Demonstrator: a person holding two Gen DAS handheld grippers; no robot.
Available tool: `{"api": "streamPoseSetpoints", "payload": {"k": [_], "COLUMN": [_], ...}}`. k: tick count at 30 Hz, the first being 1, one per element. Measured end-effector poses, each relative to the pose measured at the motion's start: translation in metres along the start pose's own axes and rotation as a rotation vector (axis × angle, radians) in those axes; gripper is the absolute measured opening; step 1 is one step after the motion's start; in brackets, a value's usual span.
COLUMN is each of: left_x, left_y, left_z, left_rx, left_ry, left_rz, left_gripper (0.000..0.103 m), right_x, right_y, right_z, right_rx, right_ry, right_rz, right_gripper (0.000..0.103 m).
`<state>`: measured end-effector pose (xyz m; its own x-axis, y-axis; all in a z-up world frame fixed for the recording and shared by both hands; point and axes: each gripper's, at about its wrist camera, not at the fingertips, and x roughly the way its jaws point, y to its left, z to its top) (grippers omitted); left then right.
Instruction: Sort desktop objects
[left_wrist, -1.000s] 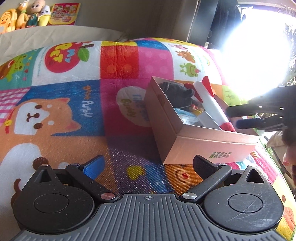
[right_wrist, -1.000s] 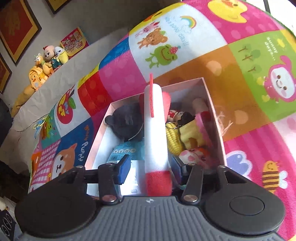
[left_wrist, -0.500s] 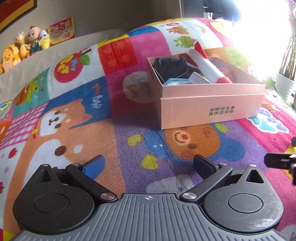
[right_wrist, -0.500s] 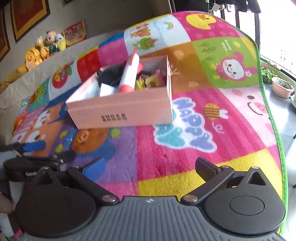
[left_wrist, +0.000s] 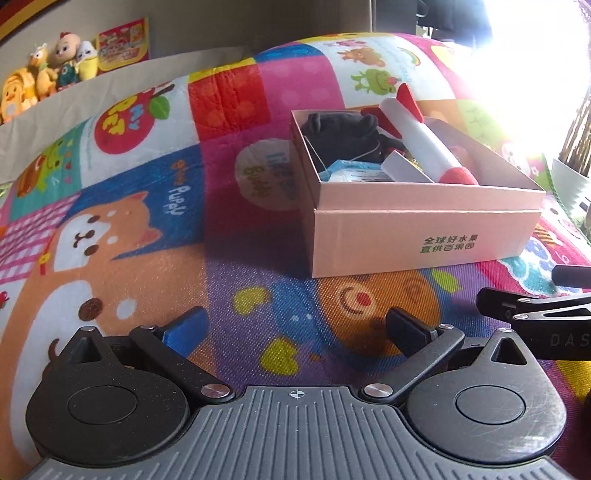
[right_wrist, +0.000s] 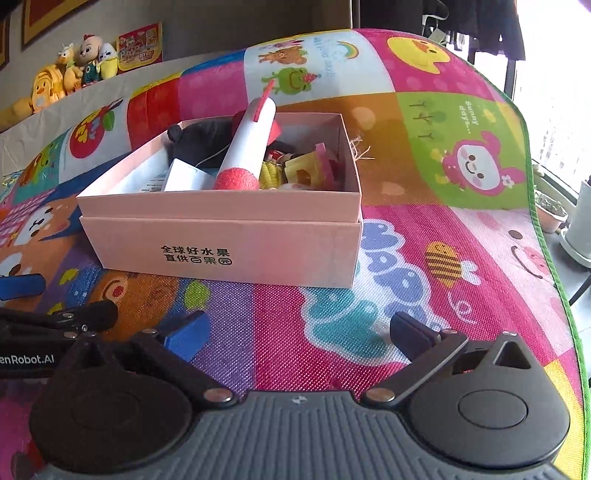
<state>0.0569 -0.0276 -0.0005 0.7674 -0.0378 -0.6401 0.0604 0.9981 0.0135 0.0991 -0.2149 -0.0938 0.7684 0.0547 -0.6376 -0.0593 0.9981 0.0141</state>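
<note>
A pink cardboard box (right_wrist: 229, 236) sits on a colourful cartoon play mat (right_wrist: 424, 258), beyond both grippers. A white foam rocket (right_wrist: 245, 147) with a red tip and red fins lies slanted across the box, its finned far end sticking up over the far rim. Beside it in the box are a dark plush toy (left_wrist: 343, 131), a white card (right_wrist: 186, 179) and small yellow and pink toys (right_wrist: 295, 170). The left gripper (left_wrist: 295, 328) and the right gripper (right_wrist: 295, 328) hover over the mat near the box, each with fingers wide apart and nothing between them.
</note>
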Motion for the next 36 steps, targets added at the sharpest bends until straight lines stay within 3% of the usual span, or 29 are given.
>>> {"api": "streamPoseSetpoints", "payload": {"k": [36], "left_x": [-0.0004], "left_y": [0.0018], "left_z": [0.0000], "left_rx": [0.003], "left_ry": [0.001], "left_rz": [0.002], "left_gripper": [0.103], "right_x": [-0.0006], "right_y": [0.0017], "right_z": [-0.0005], "right_rx": [0.010], "right_ry": [-0.004], "right_rz": [-0.020], "right_gripper": [0.103]}}
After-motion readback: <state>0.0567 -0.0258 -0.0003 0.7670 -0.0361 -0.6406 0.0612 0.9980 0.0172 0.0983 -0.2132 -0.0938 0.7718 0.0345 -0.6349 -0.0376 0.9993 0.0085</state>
